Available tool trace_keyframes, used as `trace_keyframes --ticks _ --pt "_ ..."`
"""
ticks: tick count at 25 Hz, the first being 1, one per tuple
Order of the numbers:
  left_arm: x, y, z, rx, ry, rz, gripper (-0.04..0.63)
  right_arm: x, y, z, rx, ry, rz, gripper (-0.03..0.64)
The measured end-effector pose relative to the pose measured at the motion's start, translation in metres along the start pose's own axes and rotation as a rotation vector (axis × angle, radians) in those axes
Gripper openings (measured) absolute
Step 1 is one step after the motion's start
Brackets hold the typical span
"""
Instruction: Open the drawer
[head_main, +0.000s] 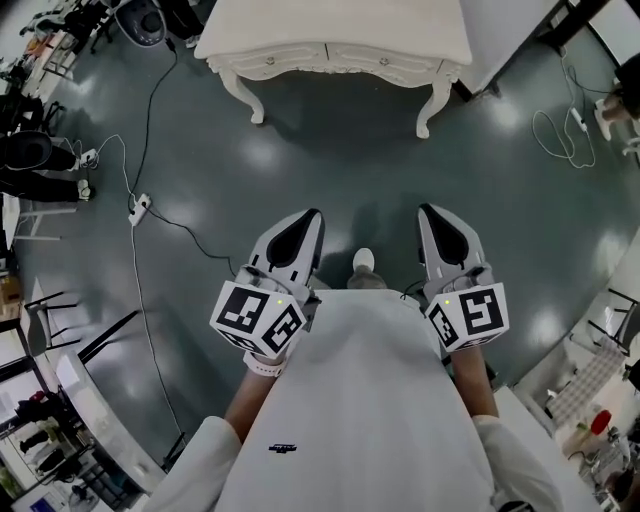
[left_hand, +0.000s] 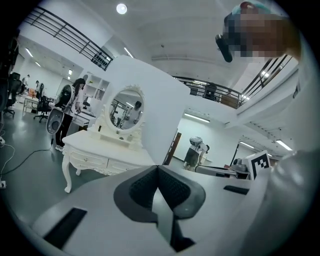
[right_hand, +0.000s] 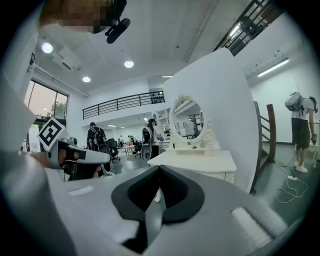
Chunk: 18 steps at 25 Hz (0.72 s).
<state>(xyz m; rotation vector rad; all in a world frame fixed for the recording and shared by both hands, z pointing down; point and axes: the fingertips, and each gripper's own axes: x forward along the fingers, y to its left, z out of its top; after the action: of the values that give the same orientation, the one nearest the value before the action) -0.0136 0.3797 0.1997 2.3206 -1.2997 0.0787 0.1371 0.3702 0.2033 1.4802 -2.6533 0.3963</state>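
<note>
Ahead, ornate white drawer (head_main: 380, 58), shut.

The head camera looks steeply down over the person. Both gripper views face roughly level toward the dressing table (head_main: 330, 25), seemingly well off, which all three views share.

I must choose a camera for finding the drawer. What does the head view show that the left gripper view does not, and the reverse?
Only the head view: the person's shoe and the whole right claw, jaws together; the other view catches only its marker cube.
Only the left gripper view: the oval mirror on the table, a ceiling light, the balcony railing, a person standing beside the table.
Both: the white dressing table with its closed drawers, apart from the claws, and the left claw, shut and empty.
</note>
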Motion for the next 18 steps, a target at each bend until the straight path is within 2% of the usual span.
trace_keyframes --ticks 7,11,18 --pt "0.013 -0.021 -0.004 -0.005 0.025 0.007 0.009 -0.005 -0.015 0.006 0.031 -0.017 0.020 0.012" --pt "0.023 -0.031 -0.004 0.017 0.039 0.005 0.009 -0.008 -0.032 0.003 0.058 -0.017 0.012 0.012" --pt "0.031 -0.014 0.002 0.002 0.048 0.003 0.009 0.014 -0.035 0.008 0.054 -0.014 0.008 0.012"
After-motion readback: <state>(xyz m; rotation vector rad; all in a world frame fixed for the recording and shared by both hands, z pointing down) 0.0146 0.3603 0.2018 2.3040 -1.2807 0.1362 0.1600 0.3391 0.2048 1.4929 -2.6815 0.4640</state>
